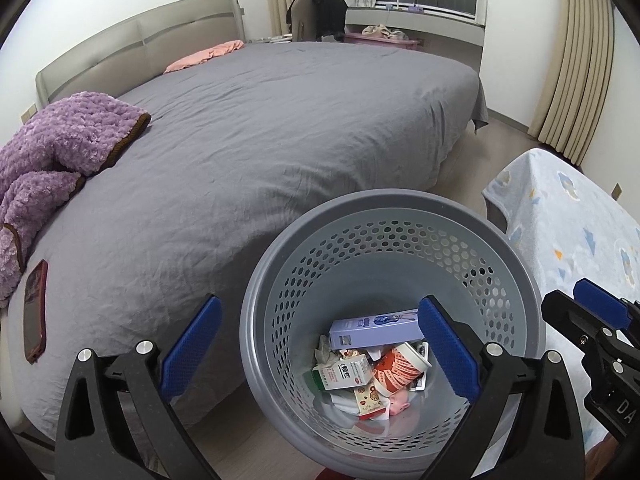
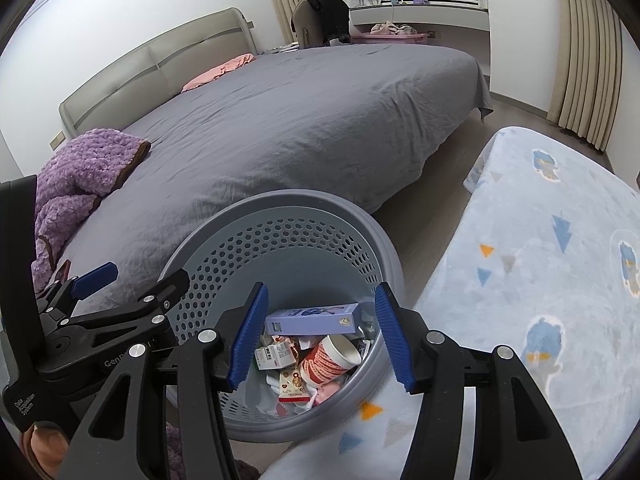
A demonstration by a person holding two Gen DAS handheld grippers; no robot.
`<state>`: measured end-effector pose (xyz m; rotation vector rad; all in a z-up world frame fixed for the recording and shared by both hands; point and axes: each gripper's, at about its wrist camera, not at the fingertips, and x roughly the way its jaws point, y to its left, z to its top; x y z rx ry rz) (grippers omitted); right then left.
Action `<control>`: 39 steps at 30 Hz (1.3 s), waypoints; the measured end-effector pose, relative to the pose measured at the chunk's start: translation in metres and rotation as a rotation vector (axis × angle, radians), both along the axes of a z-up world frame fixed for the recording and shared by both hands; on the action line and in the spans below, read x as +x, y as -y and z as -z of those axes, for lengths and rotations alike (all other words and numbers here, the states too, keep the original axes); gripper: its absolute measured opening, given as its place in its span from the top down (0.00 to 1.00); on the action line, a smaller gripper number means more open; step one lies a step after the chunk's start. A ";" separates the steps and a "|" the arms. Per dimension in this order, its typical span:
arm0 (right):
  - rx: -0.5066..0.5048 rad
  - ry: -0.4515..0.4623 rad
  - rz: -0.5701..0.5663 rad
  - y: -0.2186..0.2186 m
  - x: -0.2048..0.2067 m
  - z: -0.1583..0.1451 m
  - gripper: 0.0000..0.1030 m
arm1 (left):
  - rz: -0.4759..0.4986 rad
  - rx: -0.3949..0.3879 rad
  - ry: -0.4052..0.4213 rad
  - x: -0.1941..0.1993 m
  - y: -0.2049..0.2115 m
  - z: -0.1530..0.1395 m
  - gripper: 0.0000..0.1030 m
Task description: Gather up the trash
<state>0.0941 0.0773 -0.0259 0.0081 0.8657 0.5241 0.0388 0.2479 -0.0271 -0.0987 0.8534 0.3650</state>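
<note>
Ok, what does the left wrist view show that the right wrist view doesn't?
Only the left wrist view shows the dark red phone lying on the grey bedsheet. Only the right wrist view shows a fingertip under the left tool. Both show the grey perforated plastic bin holding a lilac carton and a red-and-white paper cup.

Plastic, cloth and printed card in a bedroom

The round grey perforated plastic basket (image 1: pixel 394 216) looks smooth and matt; inside, at its six o'clock, lie a glossy lilac cardboard box (image 1: pixel 374 330) and a red-printed paper cup (image 2: pixel 334 358). The grey bed sheet (image 1: pixel 248 148) is matt, creased cloth; the purple blanket (image 1: pixel 60 140) at nine o'clock is nubbly fleece. The blue gripper pads (image 2: pixel 250 334) are ribbed.
</note>
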 end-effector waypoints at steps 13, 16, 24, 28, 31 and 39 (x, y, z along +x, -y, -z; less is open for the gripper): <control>-0.004 0.008 0.009 0.003 0.000 -0.002 0.48 | -0.008 0.017 -0.015 0.001 0.003 0.002 0.06; -0.003 0.008 0.009 0.003 0.000 -0.002 0.48 | -0.010 0.021 -0.017 0.001 0.002 0.002 0.06; -0.003 0.008 0.010 0.003 0.000 -0.002 0.47 | -0.019 0.028 -0.016 0.000 0.003 0.003 0.06; -0.003 0.007 0.011 0.004 0.000 -0.001 0.47 | -0.022 0.031 -0.016 0.000 0.003 0.003 0.06; -0.003 0.008 0.011 0.004 0.000 -0.001 0.47 | -0.024 0.030 -0.017 -0.001 0.002 0.003 0.06; -0.003 0.009 0.011 0.004 0.000 -0.001 0.47 | -0.029 0.034 -0.016 -0.001 0.003 0.002 0.06</control>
